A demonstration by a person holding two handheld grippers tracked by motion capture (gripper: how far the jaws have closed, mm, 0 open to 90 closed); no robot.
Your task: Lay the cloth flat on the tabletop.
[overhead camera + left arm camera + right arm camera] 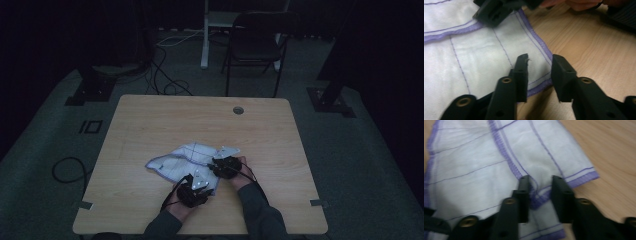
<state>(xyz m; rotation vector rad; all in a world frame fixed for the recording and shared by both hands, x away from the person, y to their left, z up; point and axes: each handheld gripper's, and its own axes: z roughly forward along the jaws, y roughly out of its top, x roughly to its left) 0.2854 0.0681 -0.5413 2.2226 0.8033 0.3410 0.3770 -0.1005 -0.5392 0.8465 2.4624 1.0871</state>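
Fingers of both grippers are hard to make out in the dim high view: the left gripper (pixel 194 189) and right gripper (pixel 226 166) sit low over a crumpled white cloth (pixel 176 161) on the wooden bench (pixel 150 120), forearms cut off below. Left gripper view: its black fingers (pixel 521 72) stand apart, straddling the cloth's purple-hemmed corner, gripping nothing. Right gripper view: blurred black fingers (pixel 524 195) flank a raised fold of thin checked weave, apparently not pinching it.
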